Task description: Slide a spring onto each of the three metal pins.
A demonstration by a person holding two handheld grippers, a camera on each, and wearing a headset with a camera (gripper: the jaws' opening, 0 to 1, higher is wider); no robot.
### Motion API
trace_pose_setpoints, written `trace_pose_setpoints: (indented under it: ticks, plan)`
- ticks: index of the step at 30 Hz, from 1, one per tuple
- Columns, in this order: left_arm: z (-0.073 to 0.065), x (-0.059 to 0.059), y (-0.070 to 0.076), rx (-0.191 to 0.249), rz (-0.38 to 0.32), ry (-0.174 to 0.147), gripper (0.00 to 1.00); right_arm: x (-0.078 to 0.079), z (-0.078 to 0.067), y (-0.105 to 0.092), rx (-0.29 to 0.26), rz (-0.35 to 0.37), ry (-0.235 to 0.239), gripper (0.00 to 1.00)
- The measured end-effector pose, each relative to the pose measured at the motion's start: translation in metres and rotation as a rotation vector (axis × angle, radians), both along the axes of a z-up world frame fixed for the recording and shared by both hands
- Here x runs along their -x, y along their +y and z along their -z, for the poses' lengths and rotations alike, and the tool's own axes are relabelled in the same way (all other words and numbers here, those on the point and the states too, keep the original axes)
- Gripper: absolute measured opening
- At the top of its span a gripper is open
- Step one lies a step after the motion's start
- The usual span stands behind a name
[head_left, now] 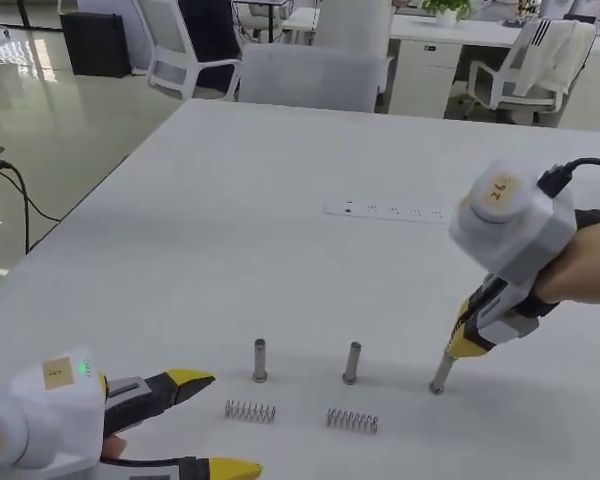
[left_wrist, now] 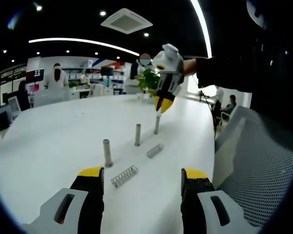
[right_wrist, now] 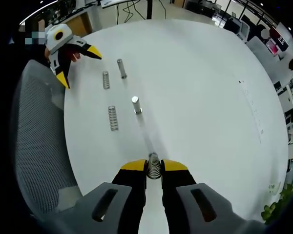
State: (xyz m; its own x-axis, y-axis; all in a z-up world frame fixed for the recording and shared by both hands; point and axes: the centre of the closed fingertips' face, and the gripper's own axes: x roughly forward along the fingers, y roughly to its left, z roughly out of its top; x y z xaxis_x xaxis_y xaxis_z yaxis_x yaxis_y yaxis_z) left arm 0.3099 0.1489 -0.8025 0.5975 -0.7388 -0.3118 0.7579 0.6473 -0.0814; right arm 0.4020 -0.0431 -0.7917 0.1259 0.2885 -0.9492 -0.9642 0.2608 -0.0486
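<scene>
Three metal pins stand upright in a row on the white table: the left pin (head_left: pixel 260 360), the middle pin (head_left: pixel 352 362) and the right pin (head_left: pixel 441 373). My right gripper (head_left: pixel 458 345) is shut on a spring (right_wrist: pixel 154 168) just above the right pin, which runs down from the jaws. Two more springs lie flat in front of the pins, one (head_left: pixel 250 411) by the left pin, one (head_left: pixel 352 421) by the middle pin. My left gripper (left_wrist: pixel 142 173) is held open near the table's front edge, and the nearer loose spring (left_wrist: pixel 124 176) lies just ahead of its tips.
A white power strip (head_left: pixel 388 211) lies farther back on the table. White office chairs (head_left: pixel 185 50) and desks stand beyond the far edge. A grey mesh chair (left_wrist: pixel 254 161) sits close by the table's near edge.
</scene>
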Motion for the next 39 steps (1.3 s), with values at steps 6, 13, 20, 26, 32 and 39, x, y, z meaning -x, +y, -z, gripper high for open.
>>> trace_pose_setpoints:
  ticks: [6,13,20,26,32,39]
  plan:
    - [0.002,0.0,0.001,0.001,-0.001,0.003,0.59,0.0,0.006,0.0,0.006,0.002,0.012,0.08]
    - [0.002,0.0,0.002,0.002,-0.002,0.005,0.59,-0.006,0.018,-0.002,0.019,0.009,0.024,0.08]
    - [0.003,0.0,0.001,0.0,-0.001,0.007,0.58,-0.01,0.032,-0.003,0.042,0.017,0.027,0.08]
    - [0.002,0.0,0.001,0.002,-0.003,0.005,0.58,-0.01,0.043,-0.004,0.054,0.023,0.03,0.09]
    - [0.002,0.0,0.001,0.001,-0.004,0.005,0.58,-0.009,0.05,-0.005,0.066,0.018,0.036,0.09]
    - [0.002,0.0,0.0,0.002,-0.002,0.006,0.58,-0.008,0.056,-0.005,0.077,0.011,0.041,0.09]
